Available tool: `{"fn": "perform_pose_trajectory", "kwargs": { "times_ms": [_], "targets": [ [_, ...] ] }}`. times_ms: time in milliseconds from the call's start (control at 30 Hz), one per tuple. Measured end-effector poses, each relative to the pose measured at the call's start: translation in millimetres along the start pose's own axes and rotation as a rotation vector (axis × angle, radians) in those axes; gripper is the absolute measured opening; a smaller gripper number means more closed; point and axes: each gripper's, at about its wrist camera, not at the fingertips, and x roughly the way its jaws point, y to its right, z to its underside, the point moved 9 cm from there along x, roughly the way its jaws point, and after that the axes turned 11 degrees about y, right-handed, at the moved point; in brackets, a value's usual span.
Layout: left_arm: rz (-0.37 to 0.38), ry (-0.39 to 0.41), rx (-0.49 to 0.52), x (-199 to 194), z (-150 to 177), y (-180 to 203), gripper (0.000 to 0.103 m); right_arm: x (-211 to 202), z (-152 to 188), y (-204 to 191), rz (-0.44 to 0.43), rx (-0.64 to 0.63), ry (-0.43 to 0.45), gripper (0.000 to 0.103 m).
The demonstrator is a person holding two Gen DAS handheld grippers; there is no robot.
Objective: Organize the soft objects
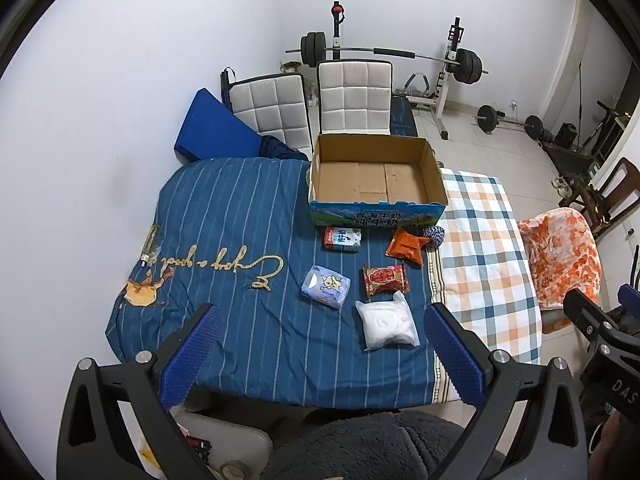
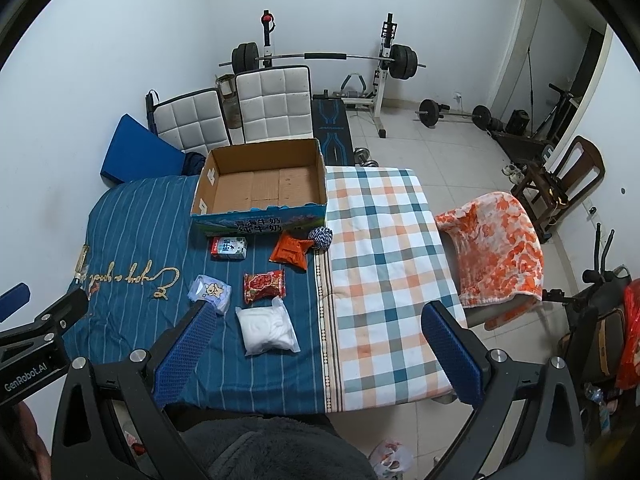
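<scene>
An empty open cardboard box (image 1: 434, 172) (image 2: 322, 178) stands at the far side of the cloth-covered table. In front of it lie a small milk carton (image 1: 342, 239) (image 2: 229, 248), an orange packet (image 1: 406, 246) (image 2: 292, 252), a blue-white rope ball (image 1: 434, 235) (image 2: 320, 237), a red snack packet (image 1: 385, 279) (image 2: 264, 286), a blue tissue pack (image 1: 326, 287) (image 2: 211, 292) and a white plastic bag (image 1: 387, 325) (image 2: 267, 331). My left gripper (image 1: 320, 354) and right gripper (image 2: 320, 350) are both open and empty, held above the table's near edge.
The table has a blue striped cloth (image 1: 224, 220) on the left and a checked cloth (image 2: 384, 248) on the right. A small bottle (image 1: 149, 246) lies at the left edge. Two white chairs (image 1: 354, 96) stand behind. An orange-flowered blanket (image 2: 496, 244) covers a seat at right.
</scene>
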Motion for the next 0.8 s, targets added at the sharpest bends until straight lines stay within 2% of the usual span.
{"fn": "perform_pose_trajectory", "kwargs": {
  "times_ms": [267,400,533,733,800],
  "targets": [
    [0.003,-0.055,-0.013,11,13,2,0.103,13,7,6,-0.004,0.012,-0.053,0.103],
    [-0.009,-0.086,-0.042,26,19,-6,0.103,35,14,7,0.002,0.019,-0.080,0.103],
    [-0.045,-0.128,-0.076,59,28,-19,0.103,84,37,-3,-0.009,0.010,-0.163,0.103],
    [-0.094,-0.238,-0.099,138,58,-37,0.103,202,97,-36,-0.038,-0.025,-0.337,0.103],
    [-0.110,-0.275,-0.084,160,69,-39,0.103,241,119,-51,-0.053,-0.041,-0.368,0.103]
  ]
}}
